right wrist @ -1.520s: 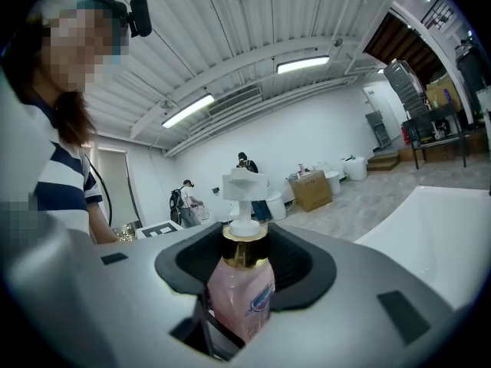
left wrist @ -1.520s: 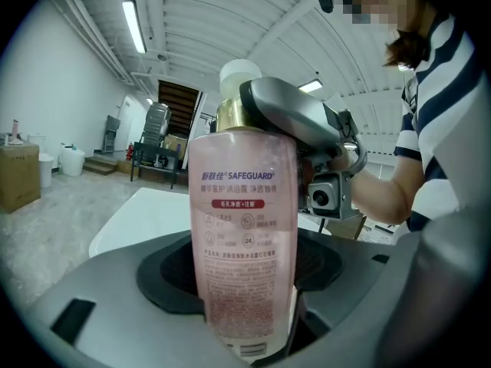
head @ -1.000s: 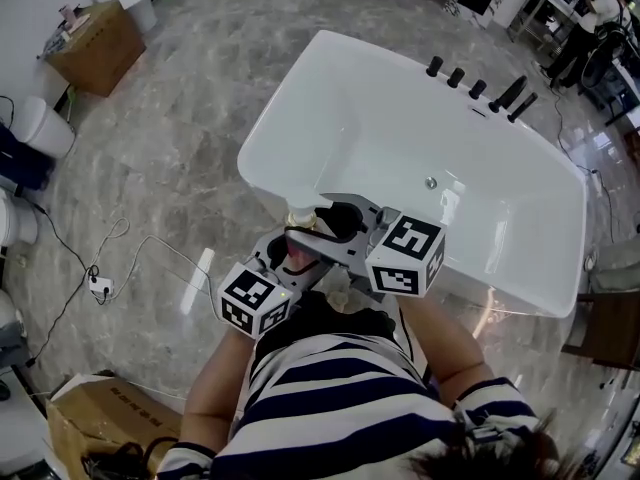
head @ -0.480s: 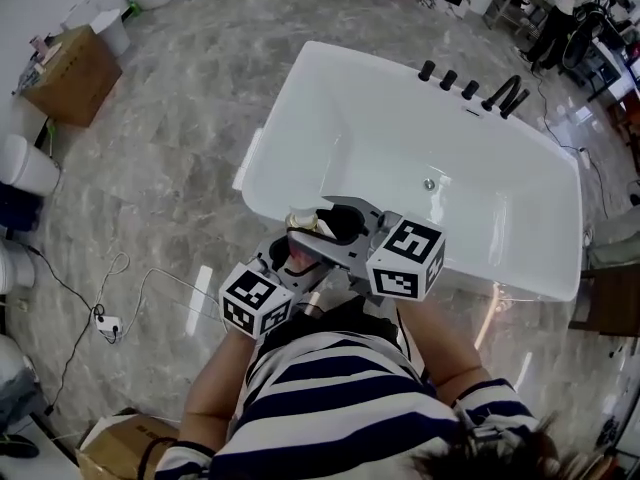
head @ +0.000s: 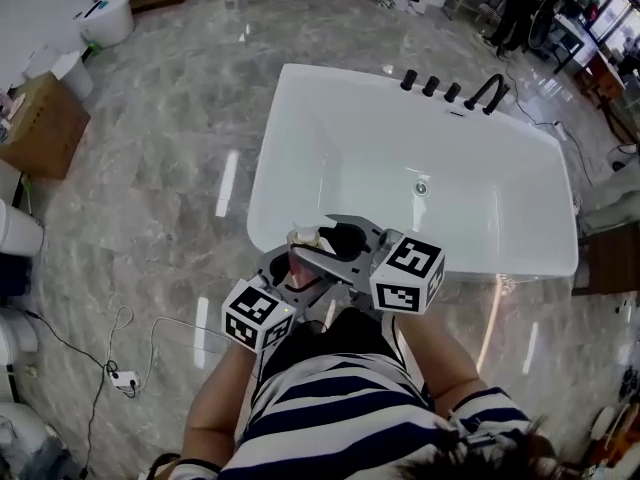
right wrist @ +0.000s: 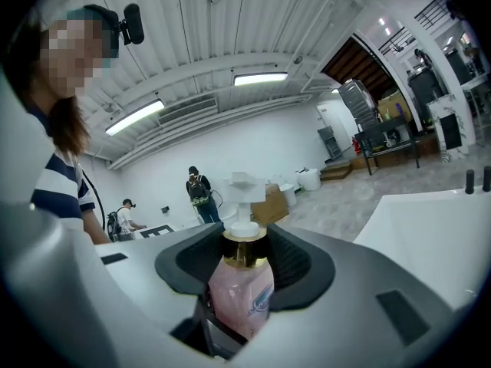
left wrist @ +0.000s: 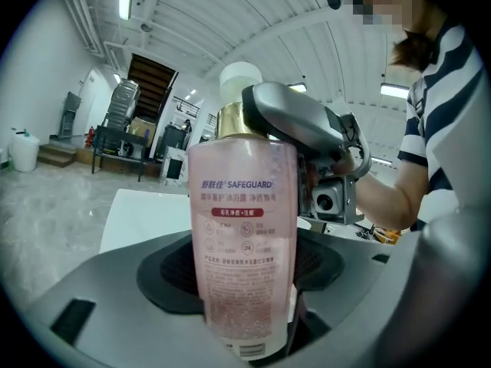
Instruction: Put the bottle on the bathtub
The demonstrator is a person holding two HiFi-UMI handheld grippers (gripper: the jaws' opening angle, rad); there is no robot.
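Observation:
A pink translucent pump bottle with a gold collar and white pump head stands upright between both grippers. My left gripper is shut on its lower body. Higher up, my right gripper is shut on the neck at the gold collar. In the head view the bottle is held in front of the person's chest, over the near rim of the white bathtub. There the left gripper comes in from the lower left and the right gripper from the right.
Black taps line the tub's far rim and a drain sits in its floor. A cardboard box and a white bucket stand far left. A cable with a power strip lies on the marble floor. People stand in the background.
The head view has swung: the tub now lies more squarely ahead and the cardboard box has slid toward the left edge. Both grippers keep the same hold on the bottle.

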